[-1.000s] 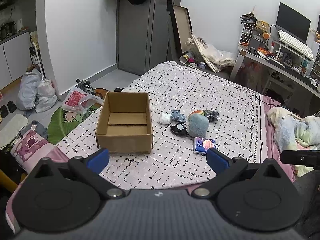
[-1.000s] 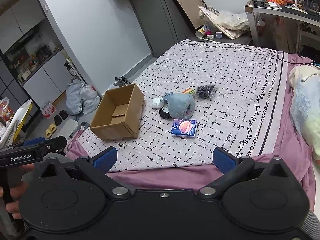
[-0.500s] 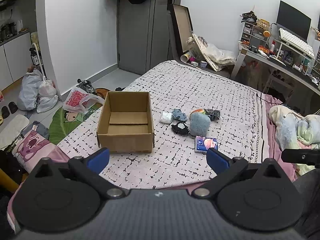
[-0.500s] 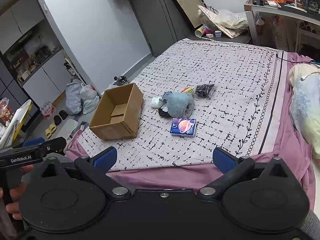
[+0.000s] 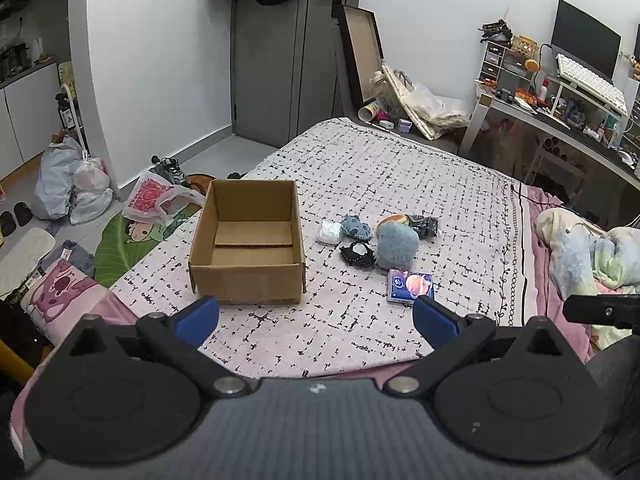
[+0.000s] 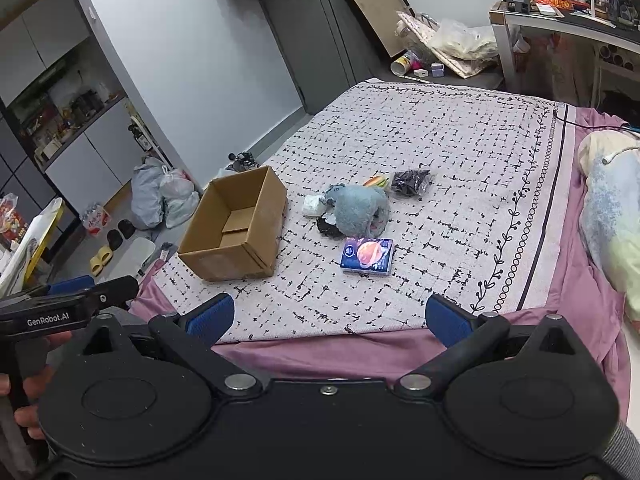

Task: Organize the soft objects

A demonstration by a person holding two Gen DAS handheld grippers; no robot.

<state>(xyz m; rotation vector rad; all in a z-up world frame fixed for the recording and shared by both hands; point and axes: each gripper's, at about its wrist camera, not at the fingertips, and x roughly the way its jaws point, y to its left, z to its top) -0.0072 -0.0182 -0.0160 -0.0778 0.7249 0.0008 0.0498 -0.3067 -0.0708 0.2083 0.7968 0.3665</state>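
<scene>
1. Your left claw (image 5: 316, 316) and right claw (image 6: 327, 320): both spread wide, empty, hovering off the bed's near edge.
2. Cardboard box (image 5: 247, 242) sits mid-bed, empty.
3. Blue plush toy (image 6: 358, 209), tissue pack (image 6: 368, 255) and small soft items cluster just right of the box.

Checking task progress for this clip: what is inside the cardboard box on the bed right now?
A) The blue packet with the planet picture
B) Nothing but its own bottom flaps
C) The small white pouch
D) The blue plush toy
B: the cardboard box shows only bare flaps inside, while the soft items, such as the blue plush toy, lie beside it on the bed.
</scene>
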